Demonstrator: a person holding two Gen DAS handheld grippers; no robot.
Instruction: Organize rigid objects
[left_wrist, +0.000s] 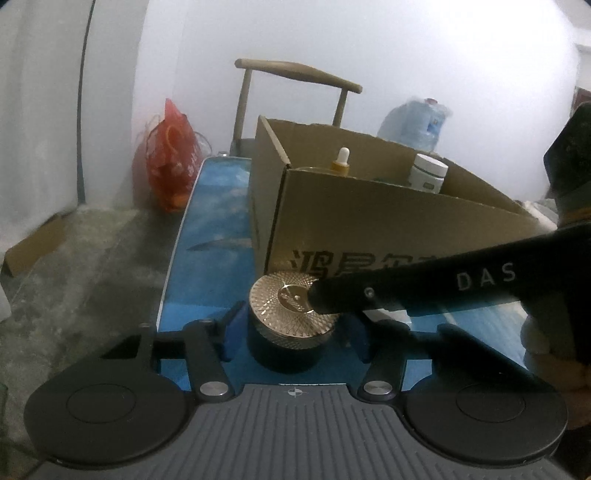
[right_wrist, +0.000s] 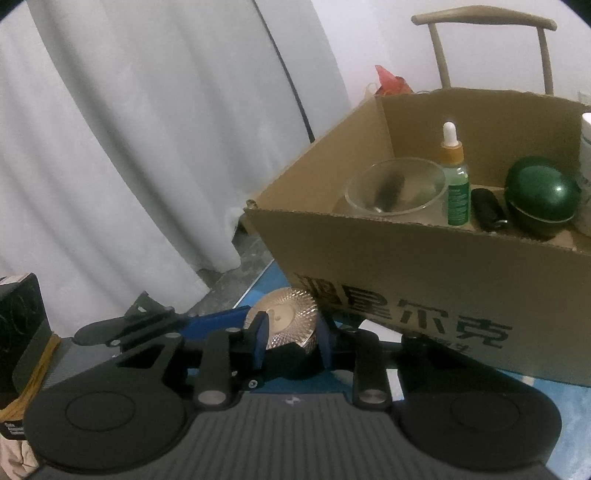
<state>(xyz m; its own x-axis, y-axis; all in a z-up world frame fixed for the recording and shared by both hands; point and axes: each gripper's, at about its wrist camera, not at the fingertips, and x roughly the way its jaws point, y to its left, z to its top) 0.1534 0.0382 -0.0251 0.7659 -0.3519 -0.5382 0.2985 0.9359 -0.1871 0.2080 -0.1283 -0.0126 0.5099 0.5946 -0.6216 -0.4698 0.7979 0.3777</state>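
A squat dark jar (left_wrist: 286, 347) with a faceted golden lid (left_wrist: 291, 301) is standing on the blue table (left_wrist: 214, 206), right at the foot of the cardboard box (left_wrist: 388, 218), which is rising at twelve o'clock from it.

In the left wrist view the left hand-held gripper (left_wrist: 295, 332) is sitting wide open with the jar between its blue-padded fingers (left_wrist: 232, 328); the pad at nine o'clock looks close to the jar wall, but contact cannot be confirmed.

The right hand-held gripper (right_wrist: 291, 343) is straddling the same jar (right_wrist: 291, 354) in its own view, its fingers (right_wrist: 258, 339) lying at nine and three o'clock of the lid (right_wrist: 284, 325). They seem about as wide apart as the jar, but whether they are actually pinching it cannot be told. From the left camera one black finger of the right tool (left_wrist: 406, 288) is crossing in from three o'clock, its tip lying over the lid.

The jar is probably glass or thick plastic under a metal-look cap: stiff, fairly heavy for its size, and smooth on the dark body. The ridged lid rim is likely offering better friction, yet a lid may lift off, so the safer hold is across the dark body just below the lid.

Inside the box are a glass bowl (right_wrist: 395, 188), a dropper bottle (right_wrist: 456, 177), a green round container (right_wrist: 541, 192), a small black object (right_wrist: 487, 208) and a white tub (left_wrist: 428, 173).
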